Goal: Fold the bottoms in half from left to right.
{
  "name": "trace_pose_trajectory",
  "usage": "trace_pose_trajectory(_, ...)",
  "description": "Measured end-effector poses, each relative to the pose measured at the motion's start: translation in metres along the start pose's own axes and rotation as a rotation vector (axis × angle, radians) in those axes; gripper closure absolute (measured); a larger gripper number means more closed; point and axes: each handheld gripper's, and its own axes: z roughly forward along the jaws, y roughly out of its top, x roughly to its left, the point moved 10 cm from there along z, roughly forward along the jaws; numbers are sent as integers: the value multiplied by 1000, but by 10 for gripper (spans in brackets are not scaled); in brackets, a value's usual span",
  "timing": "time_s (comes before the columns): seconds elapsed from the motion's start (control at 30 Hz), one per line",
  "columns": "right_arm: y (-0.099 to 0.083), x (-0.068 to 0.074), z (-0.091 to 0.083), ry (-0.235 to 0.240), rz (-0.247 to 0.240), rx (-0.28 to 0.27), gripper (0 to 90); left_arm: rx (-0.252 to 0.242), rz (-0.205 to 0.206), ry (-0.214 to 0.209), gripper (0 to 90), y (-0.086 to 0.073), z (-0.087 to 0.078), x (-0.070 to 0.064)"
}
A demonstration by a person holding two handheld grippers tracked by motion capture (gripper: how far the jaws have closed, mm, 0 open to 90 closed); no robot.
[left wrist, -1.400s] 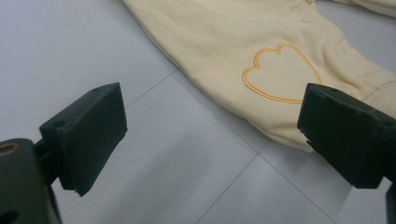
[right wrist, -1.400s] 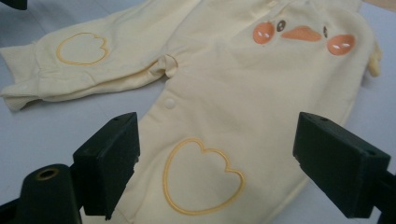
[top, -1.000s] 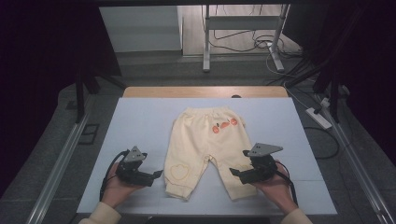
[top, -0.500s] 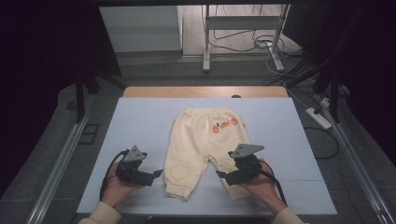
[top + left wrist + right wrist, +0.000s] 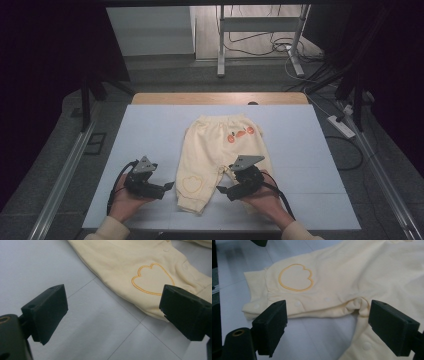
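Observation:
Pale yellow baby pants (image 5: 220,145) lie flat on the white table (image 5: 150,130), waist far, legs toward me. An orange print (image 5: 240,134) sits near the waist, and an orange stitched outline (image 5: 191,184) marks the left leg. My left gripper (image 5: 167,187) rests open just left of that leg; in the left gripper view (image 5: 115,310) the outline (image 5: 152,280) lies ahead between the jaws. My right gripper (image 5: 222,190) is open over the right leg, pointing left at the crotch gap. In the right gripper view (image 5: 327,322) snap buttons (image 5: 297,303) line the inseam.
A wooden strip (image 5: 215,98) borders the table's far edge. Metal rails (image 5: 60,175) run along the left side. On the floor beyond stand a metal stand (image 5: 220,50), loose cables (image 5: 280,47) and a power strip (image 5: 341,126) at the right.
My right gripper has moved left from the outer side of the right leg to above it, near the gap between the legs. The left gripper has stayed put.

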Motion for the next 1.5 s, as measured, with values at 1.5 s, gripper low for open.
trace_pose_trajectory(1.5,23,94,69,190,-149,73,181,-4,-4,9,80,0,0,4)
